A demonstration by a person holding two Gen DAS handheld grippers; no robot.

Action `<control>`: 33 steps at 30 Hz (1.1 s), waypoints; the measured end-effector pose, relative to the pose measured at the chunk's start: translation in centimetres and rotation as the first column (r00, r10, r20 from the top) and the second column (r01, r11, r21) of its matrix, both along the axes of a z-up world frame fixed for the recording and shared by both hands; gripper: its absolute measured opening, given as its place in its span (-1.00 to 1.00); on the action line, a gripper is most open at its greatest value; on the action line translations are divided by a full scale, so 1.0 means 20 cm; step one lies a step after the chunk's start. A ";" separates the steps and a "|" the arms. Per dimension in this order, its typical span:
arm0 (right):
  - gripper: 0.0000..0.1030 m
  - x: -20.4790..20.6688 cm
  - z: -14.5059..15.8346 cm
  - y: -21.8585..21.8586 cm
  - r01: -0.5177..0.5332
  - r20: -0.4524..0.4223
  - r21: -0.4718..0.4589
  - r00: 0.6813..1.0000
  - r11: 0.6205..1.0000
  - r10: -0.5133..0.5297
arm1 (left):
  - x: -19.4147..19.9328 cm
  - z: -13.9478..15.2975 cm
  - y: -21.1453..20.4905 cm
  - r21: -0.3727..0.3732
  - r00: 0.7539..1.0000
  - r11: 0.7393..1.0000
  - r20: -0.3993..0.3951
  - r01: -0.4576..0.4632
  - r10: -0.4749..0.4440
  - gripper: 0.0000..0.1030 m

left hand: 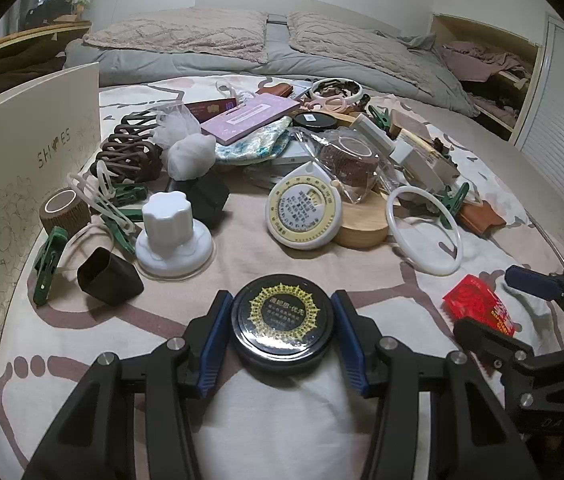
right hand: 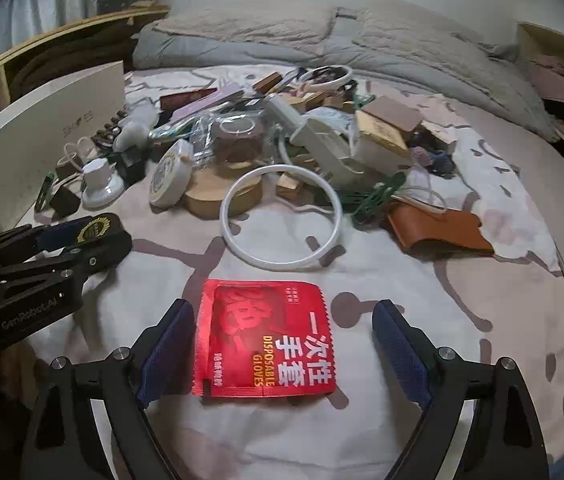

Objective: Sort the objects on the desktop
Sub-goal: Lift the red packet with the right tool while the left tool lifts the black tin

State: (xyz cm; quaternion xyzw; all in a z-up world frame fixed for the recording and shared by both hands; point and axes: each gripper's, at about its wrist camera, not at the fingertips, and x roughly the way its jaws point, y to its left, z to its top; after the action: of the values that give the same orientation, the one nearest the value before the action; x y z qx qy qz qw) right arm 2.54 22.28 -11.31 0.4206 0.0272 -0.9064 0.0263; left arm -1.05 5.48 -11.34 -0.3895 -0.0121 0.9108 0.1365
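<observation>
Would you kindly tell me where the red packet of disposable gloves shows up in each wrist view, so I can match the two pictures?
Left wrist view: the red glove packet lies at the lower right, beside the right gripper.
Right wrist view: the red glove packet lies at bottom centre, flat between the open fingers.
Shared landmark: the white ring, just beyond the packet in both views.

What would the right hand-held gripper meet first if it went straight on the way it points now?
Most likely the red disposable-gloves packet, which lies flat between the open pads of the right hand-held gripper. Beyond it lies the white ring, though depth is uncertain.
</observation>
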 end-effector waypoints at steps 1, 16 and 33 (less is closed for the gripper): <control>0.76 -0.01 -0.01 0.00 -0.011 0.014 0.002 1.000 1.000 0.011 | 0.00 0.00 0.00 0.000 1.000 1.000 0.000 0.001 -0.001 -0.02; 0.32 -0.02 -0.03 0.03 -0.106 0.076 -0.046 0.991 0.993 0.109 | 0.01 0.00 0.00 -0.001 1.000 1.000 0.002 0.001 -0.001 -0.02; 0.13 0.01 0.05 0.05 -0.040 -0.025 -0.086 0.999 0.996 0.038 | 0.02 0.08 -0.04 0.010 0.999 1.000 -0.043 -0.022 0.023 -0.03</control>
State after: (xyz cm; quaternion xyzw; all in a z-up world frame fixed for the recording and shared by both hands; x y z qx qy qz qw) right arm 2.66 23.25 -10.38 0.4080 -0.0032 -0.9109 0.0619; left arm -0.59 4.59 -9.72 -0.3692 -0.0177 0.9203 0.1283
